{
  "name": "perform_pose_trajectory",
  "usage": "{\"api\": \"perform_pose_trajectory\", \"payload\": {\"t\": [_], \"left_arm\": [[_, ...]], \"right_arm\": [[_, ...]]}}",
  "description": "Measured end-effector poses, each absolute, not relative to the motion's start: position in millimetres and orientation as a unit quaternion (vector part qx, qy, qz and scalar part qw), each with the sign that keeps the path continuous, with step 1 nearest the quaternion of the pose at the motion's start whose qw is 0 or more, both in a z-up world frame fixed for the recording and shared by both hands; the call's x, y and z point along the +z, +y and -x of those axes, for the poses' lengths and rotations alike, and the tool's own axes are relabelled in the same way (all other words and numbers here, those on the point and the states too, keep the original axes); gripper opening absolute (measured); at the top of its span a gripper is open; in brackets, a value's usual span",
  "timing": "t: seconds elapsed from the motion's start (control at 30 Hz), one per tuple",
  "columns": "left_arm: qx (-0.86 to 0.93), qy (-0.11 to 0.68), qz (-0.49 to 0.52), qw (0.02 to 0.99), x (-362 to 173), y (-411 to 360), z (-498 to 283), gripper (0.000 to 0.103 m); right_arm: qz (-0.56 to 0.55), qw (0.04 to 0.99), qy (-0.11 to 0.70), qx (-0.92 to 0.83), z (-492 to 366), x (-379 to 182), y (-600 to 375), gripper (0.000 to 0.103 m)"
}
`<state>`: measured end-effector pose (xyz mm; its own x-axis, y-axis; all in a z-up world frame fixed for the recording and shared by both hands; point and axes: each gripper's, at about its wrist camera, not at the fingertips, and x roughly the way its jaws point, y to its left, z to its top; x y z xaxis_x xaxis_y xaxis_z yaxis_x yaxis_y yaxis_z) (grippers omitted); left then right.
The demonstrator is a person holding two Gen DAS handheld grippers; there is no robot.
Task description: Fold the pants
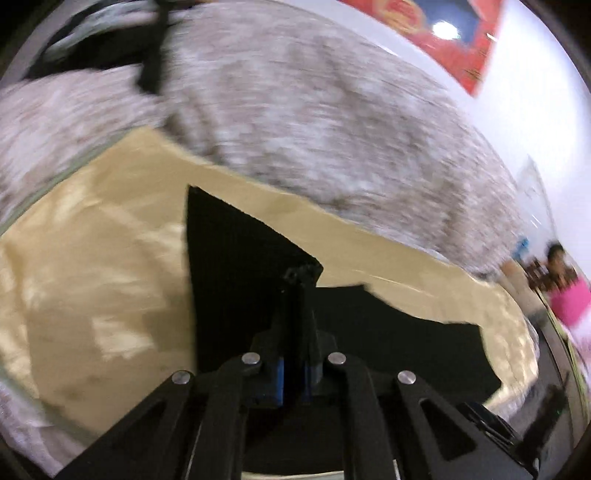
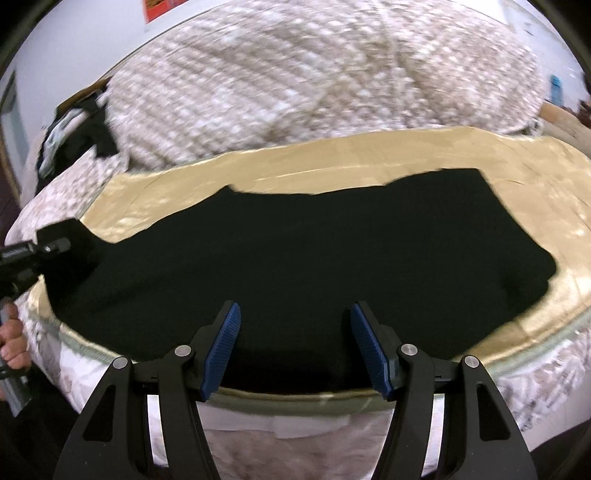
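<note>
Black pants (image 2: 314,251) lie spread flat on a shiny gold cloth (image 2: 369,155) on a bed. My left gripper (image 1: 301,275) is shut on the pants' left end and lifts a flap of black fabric (image 1: 236,266) off the cloth. It also shows in the right wrist view (image 2: 59,245), at the far left, pinching that end. My right gripper (image 2: 295,314) is open and empty, just above the pants' near edge at the middle.
A grey-white quilt (image 2: 295,81) covers the bed behind the gold cloth. A dark pile of clothes (image 2: 81,133) lies at the far left. A white wall with a red poster (image 1: 424,26) stands behind. A person in pink (image 1: 569,299) is at the right.
</note>
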<state>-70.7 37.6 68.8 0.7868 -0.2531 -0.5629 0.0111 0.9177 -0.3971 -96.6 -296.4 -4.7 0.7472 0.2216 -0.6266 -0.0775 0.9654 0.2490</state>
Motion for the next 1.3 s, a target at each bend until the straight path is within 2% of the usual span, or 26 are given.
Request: {"api": "perform_pose_trajectory", "payload": {"t": [0.17, 0.33, 1.07, 1.13, 1.2, 1.3], "left_arm": [[-0.159, 0.341, 0.142, 0.916, 65, -50, 55, 0.008], [-0.215, 0.405, 0.095, 0.884, 18, -116, 51, 0.008], [-0.26, 0.406, 0.12, 0.868, 3, -109, 56, 0.008], [-0.265, 0.413, 0.128, 0.862, 7, -107, 57, 0.013], [-0.284, 0.421, 0.135, 0.851, 12, -105, 62, 0.025], [-0.298, 0.416, 0.14, 0.848, 25, -94, 72, 0.026]], "right_arm": [[-0.161, 0.927, 0.337, 0.04, 101, -8, -335, 0.062], [-0.183, 0.924, 0.335, 0.027, 101, -11, -350, 0.062], [-0.176, 0.925, 0.336, 0.013, 96, -12, -354, 0.062], [-0.177, 0.925, 0.337, 0.014, 96, -12, -353, 0.062], [-0.178, 0.924, 0.337, 0.019, 96, -10, -352, 0.062], [-0.184, 0.923, 0.336, 0.043, 93, -6, -348, 0.062]]}}
